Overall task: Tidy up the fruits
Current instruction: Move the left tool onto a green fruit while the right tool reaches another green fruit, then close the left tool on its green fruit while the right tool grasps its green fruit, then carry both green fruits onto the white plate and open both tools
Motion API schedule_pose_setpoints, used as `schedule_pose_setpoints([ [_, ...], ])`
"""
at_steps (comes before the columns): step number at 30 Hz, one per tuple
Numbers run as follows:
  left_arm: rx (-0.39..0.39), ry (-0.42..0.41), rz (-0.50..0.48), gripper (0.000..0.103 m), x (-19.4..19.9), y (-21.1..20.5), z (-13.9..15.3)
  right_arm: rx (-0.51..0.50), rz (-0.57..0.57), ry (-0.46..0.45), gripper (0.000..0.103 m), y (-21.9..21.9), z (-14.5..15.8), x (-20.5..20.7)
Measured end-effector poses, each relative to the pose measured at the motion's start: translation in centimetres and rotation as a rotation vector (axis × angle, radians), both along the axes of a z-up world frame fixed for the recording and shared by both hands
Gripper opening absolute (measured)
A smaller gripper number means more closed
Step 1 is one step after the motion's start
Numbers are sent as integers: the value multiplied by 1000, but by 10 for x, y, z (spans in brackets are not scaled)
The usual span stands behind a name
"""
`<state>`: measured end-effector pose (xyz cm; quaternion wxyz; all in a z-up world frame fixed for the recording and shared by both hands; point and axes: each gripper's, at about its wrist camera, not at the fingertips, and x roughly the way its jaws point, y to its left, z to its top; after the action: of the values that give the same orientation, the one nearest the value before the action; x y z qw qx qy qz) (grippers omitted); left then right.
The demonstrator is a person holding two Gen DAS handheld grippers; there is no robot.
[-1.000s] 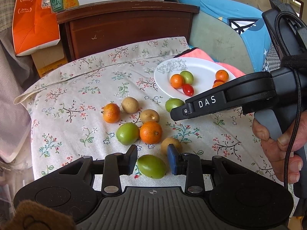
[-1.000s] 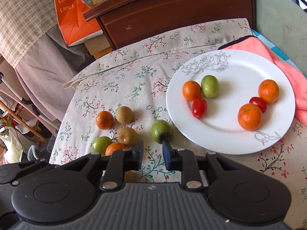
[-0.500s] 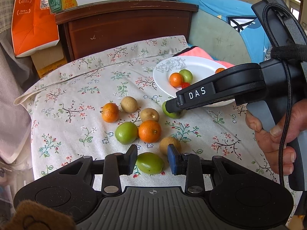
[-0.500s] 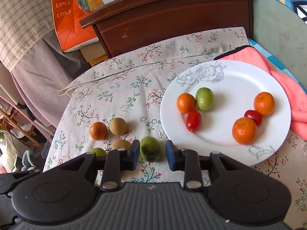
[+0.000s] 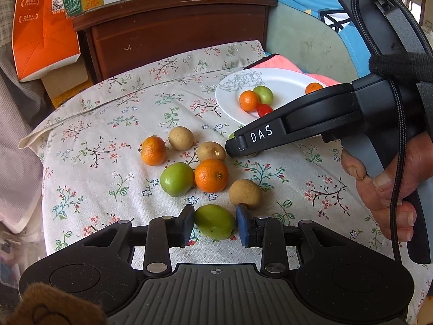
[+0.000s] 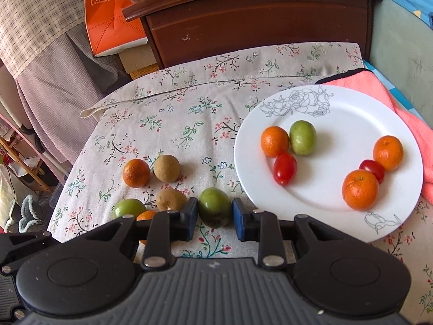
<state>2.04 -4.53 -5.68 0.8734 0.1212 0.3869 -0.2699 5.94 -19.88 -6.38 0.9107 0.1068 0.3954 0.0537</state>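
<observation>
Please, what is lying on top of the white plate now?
On the white plate: three oranges, one green fruit and two red tomatoes. In the left wrist view the right tool covers part of the plate.

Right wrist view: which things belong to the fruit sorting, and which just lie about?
Job: white plate; green fruit; oranges; brown fruits; cherry tomatoes.
Lying about: orange bag; wooden cabinet; pink towel.
</observation>
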Motion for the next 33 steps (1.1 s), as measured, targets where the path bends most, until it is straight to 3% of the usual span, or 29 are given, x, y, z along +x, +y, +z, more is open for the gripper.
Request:
schedule_pose_setpoints([
  [7, -82, -36, 49, 30, 9, 7, 18, 54, -21, -36, 28, -9, 22, -4],
  [13, -160, -100, 61, 30, 16, 6, 39, 87, -49, -150, 27, -30, 69, -18],
  [19, -184, -166, 27, 31, 23, -4, 55, 127, -120, -233, 28, -72, 101, -31],
  [26, -240, -150, 6, 31, 43, -22, 63, 173, -243, -220, 28, -119, 101, -28],
  [33, -260, -106, -40, 31, 57, -51, 58, 203, -275, -157, 28, -131, 85, -14],
])
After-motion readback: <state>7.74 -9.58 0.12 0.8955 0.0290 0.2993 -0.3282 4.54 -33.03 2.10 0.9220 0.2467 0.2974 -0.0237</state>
